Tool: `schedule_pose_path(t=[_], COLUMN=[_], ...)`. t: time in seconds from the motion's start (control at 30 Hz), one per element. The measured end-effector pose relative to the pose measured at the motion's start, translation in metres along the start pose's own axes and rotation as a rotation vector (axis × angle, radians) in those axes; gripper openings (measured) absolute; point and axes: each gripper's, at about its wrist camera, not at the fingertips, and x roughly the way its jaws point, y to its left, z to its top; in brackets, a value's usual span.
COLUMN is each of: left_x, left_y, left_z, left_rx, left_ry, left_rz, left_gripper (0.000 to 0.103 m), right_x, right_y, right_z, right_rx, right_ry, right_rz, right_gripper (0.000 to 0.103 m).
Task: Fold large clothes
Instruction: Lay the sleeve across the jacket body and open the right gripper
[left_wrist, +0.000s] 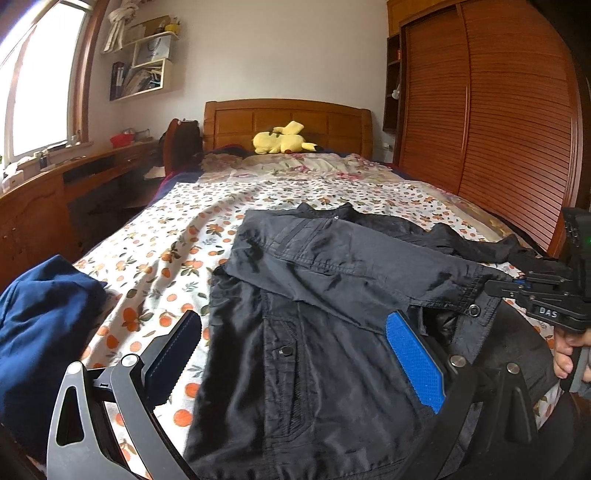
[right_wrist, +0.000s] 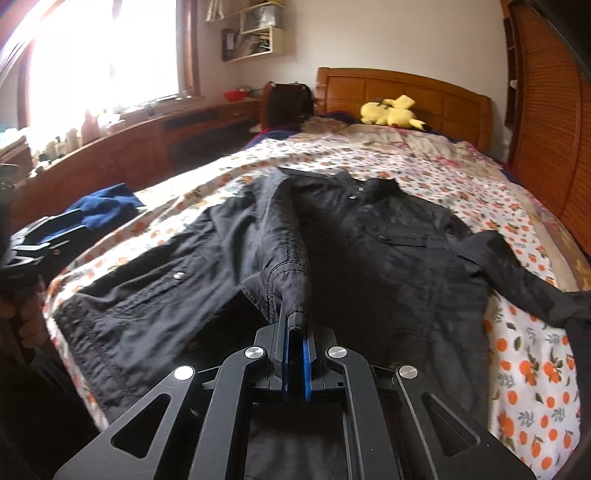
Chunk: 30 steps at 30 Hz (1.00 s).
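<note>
Bed (left_wrist: 155, 236) with orange-print sheet is carrying everything; places given relative to the black jacket. Black jacket (left_wrist: 314, 332) is lying spread flat on the bed's near half, collar pointing toward the headboard (left_wrist: 288, 122), one sleeve (right_wrist: 288, 258) being lifted across its front. Blue garment (left_wrist: 40, 325) is sitting bunched on the sheet left of the jacket, apart from it. Yellow plush toy (left_wrist: 282, 139) is lying beyond the jacket's collar, well apart, by the headboard. Right gripper (right_wrist: 296, 328) is hovering over the jacket's lower middle, fingers closed tight, pinching the sleeve cuff. Left gripper (left_wrist: 295, 350) is hanging over the jacket's left hem, fingers (left_wrist: 413, 358) spread wide, gripping nothing.
</note>
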Motion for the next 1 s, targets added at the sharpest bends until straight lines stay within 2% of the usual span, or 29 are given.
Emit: schedule_pose_path(t=[0.1, 0.13, 0.17, 0.5, 0.67, 0.73, 0.83, 1.0], left_x=[0.003, 0.004, 0.005, 0.015, 0.022, 0.025, 0.027, 0.03], left_y=[-0.007, -0.009, -0.012, -0.029, -0.037, -0.043, -0.05, -0.063], left_z=[0.001, 0.0, 0.001, 0.0, 0.0, 0.0, 0.0, -0.001], left_rx=[0.008, 0.011, 0.014, 0.03, 0.036, 0.04, 0.051, 0.074], left_ry=[0.0, 0.0, 0.001, 0.015, 0.027, 0.029, 0.032, 0.037], left_rz=[-0.012, -0.015, -0.018, -0.04, -0.053, -0.06, -0.07, -0.083], left_gripper=[0.101, 0.101, 0.101, 0.101, 0.101, 0.101, 0.101, 0.101], right_x=[-0.003, -0.004, -0.006, 0.001, 0.025, 0.032, 0.043, 0.058], right_y=[-0.009, -0.012, -0.015, -0.005, -0.01, -0.013, -0.02, -0.025], right_z=[0.0, 0.0, -0.001, -0.009, -0.015, -0.02, -0.031, -0.045], right_rx=[-0.001, 0.001, 0.005, -0.003, 0.011, 0.013, 0.031, 0.067], right_ry=[-0.021, -0.029, -0.033, -0.005, 0.074, 0.098, 0.145, 0.204], right_rz=[-0.091, -0.111, -0.111, -0.058, -0.074, -0.095, -0.118, -0.095], right_gripper=[0.017, 0.031, 0.036, 0.036, 0.037, 0.04, 0.055, 0.056])
